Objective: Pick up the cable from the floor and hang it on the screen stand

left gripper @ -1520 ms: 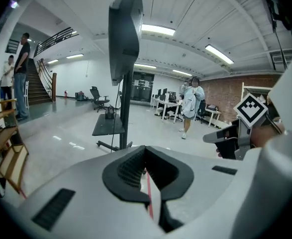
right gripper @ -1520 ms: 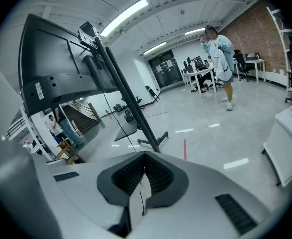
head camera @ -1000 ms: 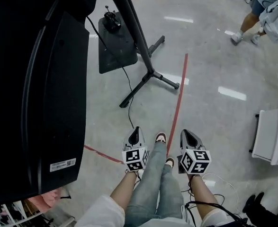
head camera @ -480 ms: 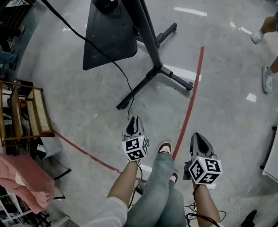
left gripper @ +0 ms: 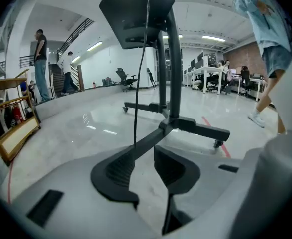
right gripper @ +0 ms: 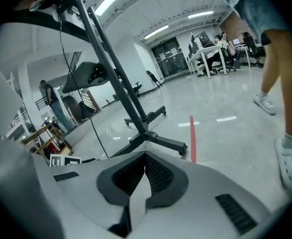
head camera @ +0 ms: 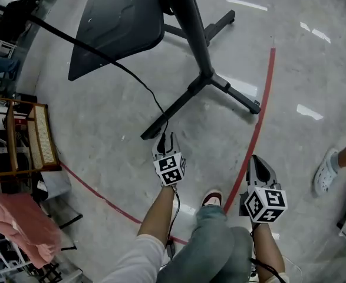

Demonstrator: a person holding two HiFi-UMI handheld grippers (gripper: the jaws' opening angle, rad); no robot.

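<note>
Spreading wide and bare, the grey floor (head camera: 102, 128) is edged at the left by a wooden rack (head camera: 19, 134) and crossed by a red tape line (head camera: 258, 128), with open room left between the screen stand (head camera: 203, 63) legs and the tape. The black cable (left gripper: 136, 118) is seen dropping from under the screen (head camera: 114, 28) to the stand's front leg end, at the left gripper (head camera: 164, 135), whose jaws have just been opening and stand apart, the cable at the left jaw's tip, unpinched. The right gripper (head camera: 254, 158) is seen pressed together on nothing, beside the tape.
</note>
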